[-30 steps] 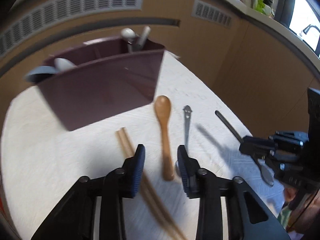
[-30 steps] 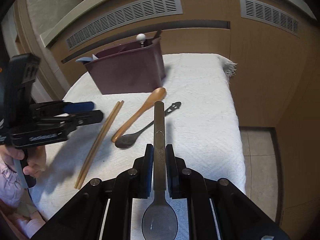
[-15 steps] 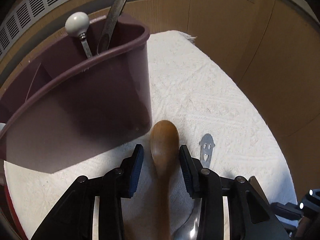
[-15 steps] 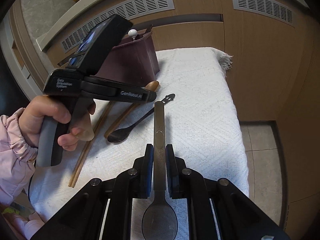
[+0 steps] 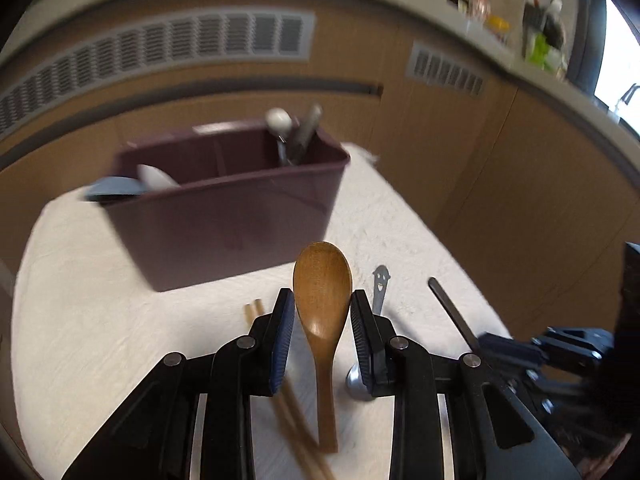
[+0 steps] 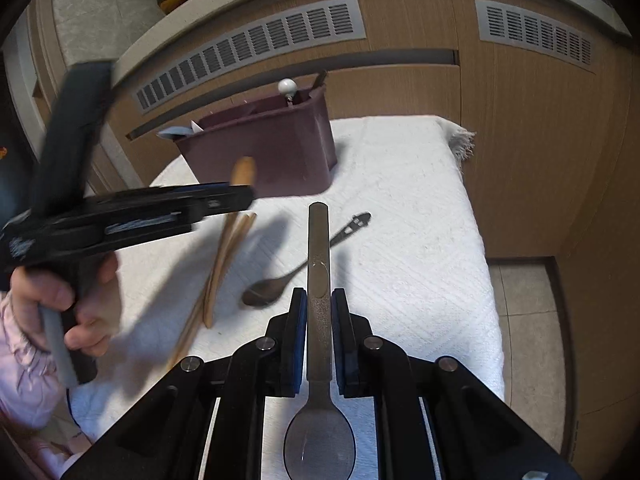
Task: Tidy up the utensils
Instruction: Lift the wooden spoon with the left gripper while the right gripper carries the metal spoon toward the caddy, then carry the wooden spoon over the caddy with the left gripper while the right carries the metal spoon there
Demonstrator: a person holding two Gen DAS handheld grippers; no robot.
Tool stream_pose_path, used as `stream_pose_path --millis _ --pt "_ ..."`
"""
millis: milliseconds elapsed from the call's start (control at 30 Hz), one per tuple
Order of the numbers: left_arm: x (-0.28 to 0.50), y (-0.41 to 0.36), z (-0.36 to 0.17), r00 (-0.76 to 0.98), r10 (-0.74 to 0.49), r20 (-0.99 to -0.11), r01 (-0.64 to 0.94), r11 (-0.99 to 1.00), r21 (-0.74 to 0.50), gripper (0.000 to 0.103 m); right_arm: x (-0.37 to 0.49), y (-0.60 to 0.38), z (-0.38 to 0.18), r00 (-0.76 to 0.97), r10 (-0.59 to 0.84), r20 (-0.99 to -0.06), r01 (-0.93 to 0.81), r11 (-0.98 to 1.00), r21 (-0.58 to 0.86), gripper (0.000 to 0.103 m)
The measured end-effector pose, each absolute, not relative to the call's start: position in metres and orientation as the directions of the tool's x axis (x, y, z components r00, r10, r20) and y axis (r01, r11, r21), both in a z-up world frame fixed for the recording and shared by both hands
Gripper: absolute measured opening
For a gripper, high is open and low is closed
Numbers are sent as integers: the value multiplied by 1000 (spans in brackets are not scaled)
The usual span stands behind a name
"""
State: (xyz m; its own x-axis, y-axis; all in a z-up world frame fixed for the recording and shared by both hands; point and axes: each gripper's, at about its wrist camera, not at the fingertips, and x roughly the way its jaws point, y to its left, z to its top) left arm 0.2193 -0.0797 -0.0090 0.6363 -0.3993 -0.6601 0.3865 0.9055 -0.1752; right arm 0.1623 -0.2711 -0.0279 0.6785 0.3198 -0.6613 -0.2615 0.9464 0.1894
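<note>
My left gripper (image 5: 322, 312) is shut on a brown wooden spoon (image 5: 322, 292), gripping its bowl, and holds it lifted above the white cloth; from the right wrist view the spoon (image 6: 224, 240) hangs tilted from the left gripper (image 6: 240, 196). My right gripper (image 6: 319, 312) is shut on a flat metal spoon (image 6: 319, 280), handle pointing forward, bowl toward the camera. The maroon utensil caddy (image 5: 224, 208) (image 6: 264, 148) stands at the back, holding several utensils. Wooden chopsticks (image 6: 192, 320) and a dark smiley-handled spoon (image 6: 304, 268) lie on the cloth.
The white cloth (image 6: 400, 208) covers a small table whose right edge drops to a tiled floor (image 6: 524, 320). Wooden cabinet panels with vents (image 6: 248, 48) stand behind the caddy. The person's hand (image 6: 76, 304) holds the left gripper at the table's left.
The left gripper closed on the wooden spoon's bowl, lifted it off the cloth and pulled back from the caddy. The right gripper stayed still, holding the metal spoon.
</note>
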Motion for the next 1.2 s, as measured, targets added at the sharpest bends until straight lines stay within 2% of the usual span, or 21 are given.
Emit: stream_pose_path --millis 100,233,500,767,900,1200 --pt "187 -47 7 699 -407 -588 354 911 -209 30 161 -261 -23 690 335 -641 -278 941 193 11" --pt "175 -19 15 732 -409 -545 308 912 -270 30 161 -246 -18 697 339 -632 -291 939 183 11" --pt "168 -1 17 760 -394 -517 270 915 -301 30 156 -226 -20 687 307 -658 -308 944 119 11" --pt "154 4 26 778 -385 -497 273 919 -285 30 150 -230 -3 722 313 -616 -308 944 118 11" --pt "153 7 48 794 -401 -457 291 911 -294 30 148 -234 26 772 337 -539 -321 939 127 11" --pt "178 9 141 881 -380 -283 332 921 -204 30 167 -221 149 908 351 -228 -358 934 12 11"
